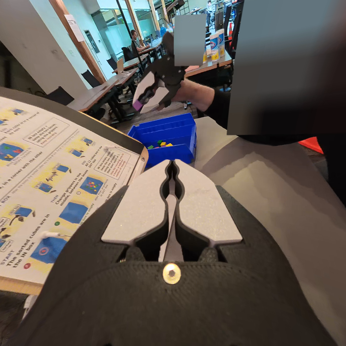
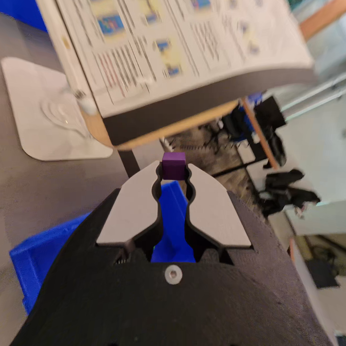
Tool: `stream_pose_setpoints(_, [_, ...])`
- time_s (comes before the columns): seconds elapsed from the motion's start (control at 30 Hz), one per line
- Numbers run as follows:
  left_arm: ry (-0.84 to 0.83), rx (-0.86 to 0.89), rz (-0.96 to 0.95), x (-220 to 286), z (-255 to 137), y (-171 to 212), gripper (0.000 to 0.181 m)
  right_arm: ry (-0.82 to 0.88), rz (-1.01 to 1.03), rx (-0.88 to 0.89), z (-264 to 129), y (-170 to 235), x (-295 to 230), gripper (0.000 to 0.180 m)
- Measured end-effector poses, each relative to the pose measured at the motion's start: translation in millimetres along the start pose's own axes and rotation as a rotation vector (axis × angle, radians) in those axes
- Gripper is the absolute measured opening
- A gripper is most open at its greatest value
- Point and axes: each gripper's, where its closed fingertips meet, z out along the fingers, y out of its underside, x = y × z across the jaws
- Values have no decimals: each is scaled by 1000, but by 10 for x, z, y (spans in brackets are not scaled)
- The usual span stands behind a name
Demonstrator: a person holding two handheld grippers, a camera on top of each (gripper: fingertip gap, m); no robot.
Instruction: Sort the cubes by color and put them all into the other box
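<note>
My right gripper (image 2: pixel 173 167) is shut on a purple cube (image 2: pixel 173 166) and holds it in the air above a blue box (image 2: pixel 37 254). The left wrist view shows that gripper (image 1: pixel 139 107) with the purple cube (image 1: pixel 138 106) above and behind the blue box (image 1: pixel 168 155), which holds several cubes, green (image 1: pixel 159 142), yellow (image 1: pixel 169 145) and others. My left gripper (image 1: pixel 173 162) is shut and empty, low over the grey table, short of that box. A corner of a second blue box (image 2: pixel 22 16) shows at the top left of the right wrist view.
An instruction board (image 1: pixel 56 177) on a wooden panel stands left of the left gripper; it also shows in the right wrist view (image 2: pixel 168 56). A white mat (image 2: pixel 46 112) lies on the table. A person's hand (image 1: pixel 194 93) holds the right gripper. Desks and chairs stand behind. There is about 30 centimeters between the tips of the two grippers.
</note>
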Motion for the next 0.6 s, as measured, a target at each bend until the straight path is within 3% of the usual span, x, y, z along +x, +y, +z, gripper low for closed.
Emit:
stream_pose_setpoints(0.23, [-41,-61,3,-56,0,82,0,-140,180,-326,203,1116,-8,23])
stream_pose_setpoints(0.37, [-46,-85,-11,-93,-4,144,0,-215,296,-568,264,1609,-191,67])
stream_pose_setpoints(0.6, [-132,-134,-1,-219,-157,199,0,-186,285,-571,250,1519,-159,59])
